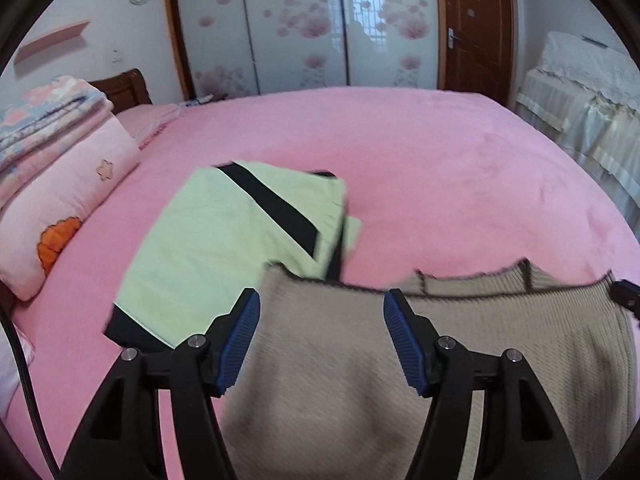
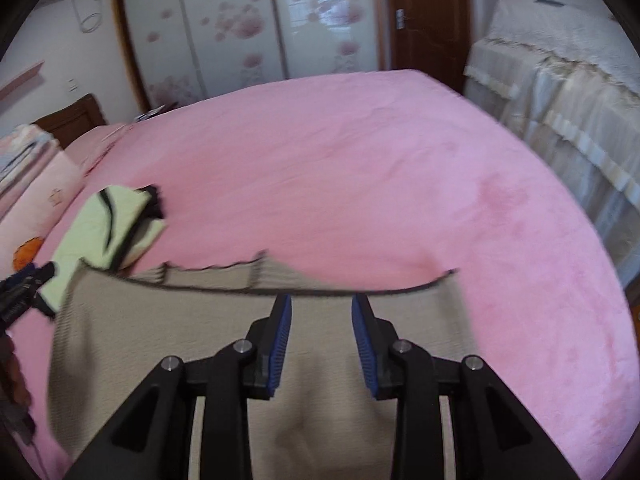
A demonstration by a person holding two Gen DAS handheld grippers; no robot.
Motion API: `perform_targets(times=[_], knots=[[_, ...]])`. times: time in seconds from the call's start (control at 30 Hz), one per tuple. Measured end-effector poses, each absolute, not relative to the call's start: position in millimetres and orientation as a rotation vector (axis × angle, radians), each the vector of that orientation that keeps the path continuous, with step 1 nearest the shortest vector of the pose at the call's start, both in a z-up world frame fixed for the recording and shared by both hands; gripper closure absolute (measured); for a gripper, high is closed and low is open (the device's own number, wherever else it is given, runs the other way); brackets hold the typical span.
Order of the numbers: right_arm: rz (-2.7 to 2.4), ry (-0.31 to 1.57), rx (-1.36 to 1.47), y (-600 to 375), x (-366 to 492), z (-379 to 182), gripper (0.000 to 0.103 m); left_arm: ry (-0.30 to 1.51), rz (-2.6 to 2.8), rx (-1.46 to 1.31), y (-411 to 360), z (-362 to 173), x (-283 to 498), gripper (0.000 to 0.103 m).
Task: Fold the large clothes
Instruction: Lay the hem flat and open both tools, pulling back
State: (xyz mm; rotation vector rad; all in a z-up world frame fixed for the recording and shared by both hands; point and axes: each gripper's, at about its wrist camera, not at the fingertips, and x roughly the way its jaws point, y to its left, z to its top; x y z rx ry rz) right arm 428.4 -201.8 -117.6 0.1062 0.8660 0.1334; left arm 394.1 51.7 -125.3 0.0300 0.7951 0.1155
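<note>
A beige knit garment (image 1: 340, 360) with a dark edge lies on the pink bed (image 1: 420, 168), folded, its far edge blurred. My left gripper (image 1: 320, 312) is open above its left part, empty. My right gripper (image 2: 320, 312) is open above its middle (image 2: 312, 380), empty. The left gripper also shows at the left edge of the right wrist view (image 2: 28, 284). A folded light-green garment (image 1: 224, 248) with a black stripe lies just beyond the beige one; it also shows in the right wrist view (image 2: 116, 224).
Folded pink quilts and pillows (image 1: 60, 184) are stacked at the bed's left. A wardrobe with flowered sliding doors (image 1: 304, 24) and a brown door (image 1: 476, 28) stand behind. A covered piece of furniture (image 1: 580, 104) is at the right.
</note>
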Motion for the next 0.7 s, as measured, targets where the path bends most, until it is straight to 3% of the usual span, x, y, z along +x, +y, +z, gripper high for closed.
perform_targets(times=[0.3,0.57,0.7], knots=[[0.138,0.962,0.040,-143,443,-179,0.072,0.952,0.212,0.095,29,-202,414,0.040],[-0.153,0.932,-0.052,-252,443,-196,0.072,0.913,0.251,0.148,47,-208,414,0.038],[-0.135,0.945,0.053,-299,436,-199,0.075,0.911,0.242,0.100,60,-205,417,0.037]])
